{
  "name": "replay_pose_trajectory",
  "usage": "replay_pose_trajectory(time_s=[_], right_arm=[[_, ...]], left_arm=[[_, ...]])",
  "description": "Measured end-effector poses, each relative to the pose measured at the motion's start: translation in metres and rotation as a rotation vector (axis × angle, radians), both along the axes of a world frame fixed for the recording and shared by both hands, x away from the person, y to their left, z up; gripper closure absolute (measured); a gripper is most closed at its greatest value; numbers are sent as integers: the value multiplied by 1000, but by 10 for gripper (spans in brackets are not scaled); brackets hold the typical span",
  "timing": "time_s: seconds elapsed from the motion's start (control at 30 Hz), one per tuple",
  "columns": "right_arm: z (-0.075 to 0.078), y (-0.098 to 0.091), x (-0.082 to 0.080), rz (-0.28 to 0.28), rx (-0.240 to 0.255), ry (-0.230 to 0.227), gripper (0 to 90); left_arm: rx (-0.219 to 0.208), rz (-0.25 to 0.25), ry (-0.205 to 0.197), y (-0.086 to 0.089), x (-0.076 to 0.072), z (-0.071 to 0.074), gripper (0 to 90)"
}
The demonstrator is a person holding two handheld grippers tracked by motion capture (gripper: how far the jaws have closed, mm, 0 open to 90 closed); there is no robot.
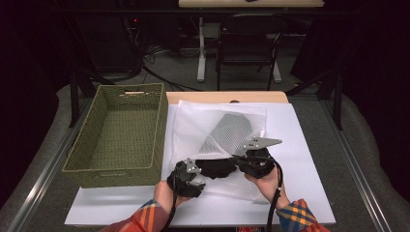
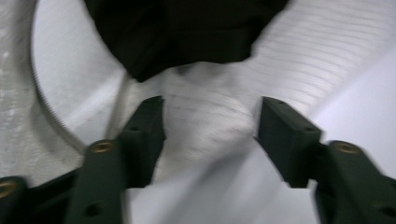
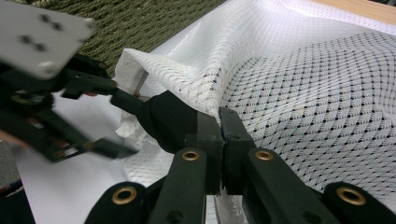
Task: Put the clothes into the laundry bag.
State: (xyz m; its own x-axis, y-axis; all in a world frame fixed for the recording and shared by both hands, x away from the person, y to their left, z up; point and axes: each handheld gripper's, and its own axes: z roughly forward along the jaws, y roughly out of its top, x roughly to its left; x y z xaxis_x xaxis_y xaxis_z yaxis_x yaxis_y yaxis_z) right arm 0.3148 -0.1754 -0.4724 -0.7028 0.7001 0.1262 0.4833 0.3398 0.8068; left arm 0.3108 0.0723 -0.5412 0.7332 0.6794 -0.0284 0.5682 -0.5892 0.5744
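Both tongs work the mesh bag (image 1: 220,126): your right gripper (image 3: 219,122) pinches its limp rim, your left gripper (image 2: 210,126) stands spread. Grip the soft black garment (image 1: 216,167) by a fold, lower centre.

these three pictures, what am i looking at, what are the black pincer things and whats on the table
A person sits at a table holding a hand tool with a two-jaw claw in each hand. The wide picture comes from a camera overhead; the other two come from cameras riding on each tool, looking along its black jaws.

On the white table cover lie a green woven basket and a white mesh laundry bag with a dark garment partly pushed into its mouth.

The right claw is shut, pinching the bag's edge. The left claw is open, its jaws on either side of a bunched fold of mesh, just below the dark garment.
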Motion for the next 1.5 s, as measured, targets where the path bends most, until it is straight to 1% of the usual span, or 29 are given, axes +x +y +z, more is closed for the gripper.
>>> replay_pose_trajectory(time_s=[0.03,0.07,0.1,0.13,0.17,0.2,0.27,0.4,0.5,0.6,0.63,0.67,0.73,0.77,0.83,0.87,0.93,0.97,1.0,1.07,1.13,1.23,1.3,1.33,1.37,1.4,1.5], right_arm=[[0,0,0,-1,-5,2,889],[0,1,-1,-3,-2,5,889],[0,0,-1,-1,-4,1,889],[0,0,-1,-1,-5,0,889],[0,0,-1,-3,-4,0,889],[0,0,-1,-4,-4,0,889],[0,-1,-1,-6,-5,1,889],[0,-3,-1,-11,-6,2,889],[0,-3,-1,-10,-9,2,889],[0,-3,-1,-12,-7,1,889],[0,-4,-1,-13,-7,1,889],[0,-4,-1,-15,-5,2,889],[-1,-4,0,-14,-10,5,890],[-1,-3,0,-13,-10,6,889],[-1,-2,0,-12,-11,3,889],[0,-1,0,-11,-12,2,889],[0,-1,0,-10,-11,0,889],[0,-1,0,-10,-10,-1,889],[0,-1,0,-12,-11,-1,889],[0,-2,0,-13,-10,-1,889],[1,-2,0,-11,-11,-5,889],[1,-1,0,-14,-11,-2,889],[0,-1,0,-14,-12,-1,889],[0,-1,0,-14,-11,-2,889],[0,-1,0,-15,-10,-3,889],[0,-1,0,-16,-10,0,889],[-1,-1,0,-15,-12,5,889]], left_arm=[[-7,5,7,0,2,-2,492],[-23,4,10,0,3,-4,533],[-25,-2,5,0,3,-5,605],[-24,-18,-12,0,2,-5,655],[-30,-31,-16,1,0,-5,751],[-25,-38,-22,1,-1,-4,803],[-27,-53,-20,4,-2,-3,844],[-38,-79,-16,12,-8,2,850],[-45,-113,-3,18,-14,5,851],[-24,-136,-6,24,-22,4,849],[-3,-141,7,26,-23,3,845],[2,-149,21,27,-24,2,833],[1,-159,37,28,-25,3,735],[8,-160,34,27,-24,5,692],[-2,-161,22,25,-24,10,572],[-13,-158,11,24,-25,13,552],[-16,-154,-17,21,-25,21,494],[-22,-144,-32,20,-24,24,474],[-18,-135,-43,18,-23,27,463],[-21,-111,-54,13,-18,30,463],[-16,-105,-52,6,-14,29,479],[18,-99,-40,-2,-6,20,546],[53,-105,-33,-5,-2,13,610],[62,-100,-34,-6,-1,10,617],[75,-100,-34,-6,1,7,650],[85,-105,-36,-7,2,4,663],[95,-109,-38,-8,3,0,726]])
